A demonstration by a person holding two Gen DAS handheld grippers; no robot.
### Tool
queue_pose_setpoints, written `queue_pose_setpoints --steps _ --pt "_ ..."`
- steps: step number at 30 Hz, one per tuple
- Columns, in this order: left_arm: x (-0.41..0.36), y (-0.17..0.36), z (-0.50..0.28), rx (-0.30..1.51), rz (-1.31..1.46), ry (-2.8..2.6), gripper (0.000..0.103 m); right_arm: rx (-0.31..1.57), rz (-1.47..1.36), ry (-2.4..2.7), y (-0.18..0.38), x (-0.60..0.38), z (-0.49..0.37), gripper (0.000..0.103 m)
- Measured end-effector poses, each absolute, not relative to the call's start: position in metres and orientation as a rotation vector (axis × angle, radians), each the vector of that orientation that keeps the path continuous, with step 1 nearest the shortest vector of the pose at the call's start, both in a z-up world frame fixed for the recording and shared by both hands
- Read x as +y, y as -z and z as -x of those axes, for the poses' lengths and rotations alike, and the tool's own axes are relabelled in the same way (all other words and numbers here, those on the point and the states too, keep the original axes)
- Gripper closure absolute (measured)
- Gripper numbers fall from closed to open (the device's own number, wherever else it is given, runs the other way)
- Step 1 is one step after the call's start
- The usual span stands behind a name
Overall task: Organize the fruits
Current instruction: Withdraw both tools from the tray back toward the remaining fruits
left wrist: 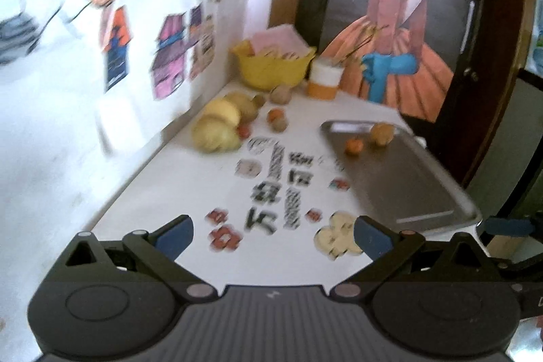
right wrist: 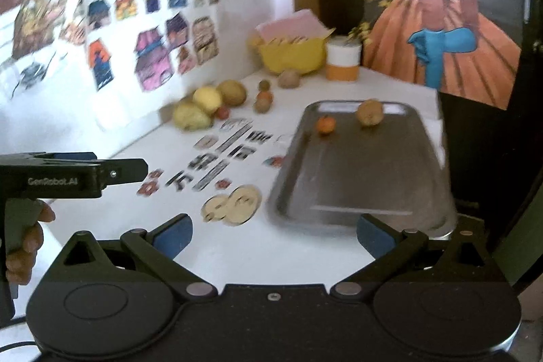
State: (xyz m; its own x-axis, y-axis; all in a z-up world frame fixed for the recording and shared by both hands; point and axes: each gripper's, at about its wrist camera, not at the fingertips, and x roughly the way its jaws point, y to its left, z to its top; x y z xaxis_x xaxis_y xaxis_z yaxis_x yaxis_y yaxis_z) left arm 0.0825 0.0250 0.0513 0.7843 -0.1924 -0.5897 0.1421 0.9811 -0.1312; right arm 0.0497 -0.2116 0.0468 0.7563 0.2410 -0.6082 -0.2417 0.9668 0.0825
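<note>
A metal tray lies on the right of the white table and holds a small orange fruit and a brown round fruit. By the wall sits a cluster of yellow and tan fruits, with smaller fruits beside it. My left gripper is open and empty over the near table edge. My right gripper is open and empty in front of the tray. The left gripper's body shows at the left in the right wrist view.
A yellow bowl with pink paper and a white-and-orange cup stand at the table's far end. Stickers cover the table's middle. A wall with pictures runs along the left; a dark framed picture stands behind.
</note>
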Motion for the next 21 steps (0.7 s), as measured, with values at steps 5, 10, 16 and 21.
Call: queue_pose_setpoints --steps 5,10,16,21 --pt "0.047 -0.047 -0.081 0.684 0.057 0.132 0.001 0.704 -0.006 -0.304 -0.042 -0.186 -0.054 0.001" --pt "0.063 -0.054 -0.088 0.68 0.061 0.087 0.001 0.687 -0.031 -0.348 -0.049 -0.164 -0.069 0.001" --pt "0.07 -0.058 -0.107 0.664 0.087 0.057 0.001 0.614 -0.081 -0.387 -0.066 -0.161 -0.101 0.001" --pt "0.066 -0.059 -0.132 0.646 0.109 0.047 0.001 0.551 -0.08 -0.383 -0.078 -0.171 -0.134 0.001"
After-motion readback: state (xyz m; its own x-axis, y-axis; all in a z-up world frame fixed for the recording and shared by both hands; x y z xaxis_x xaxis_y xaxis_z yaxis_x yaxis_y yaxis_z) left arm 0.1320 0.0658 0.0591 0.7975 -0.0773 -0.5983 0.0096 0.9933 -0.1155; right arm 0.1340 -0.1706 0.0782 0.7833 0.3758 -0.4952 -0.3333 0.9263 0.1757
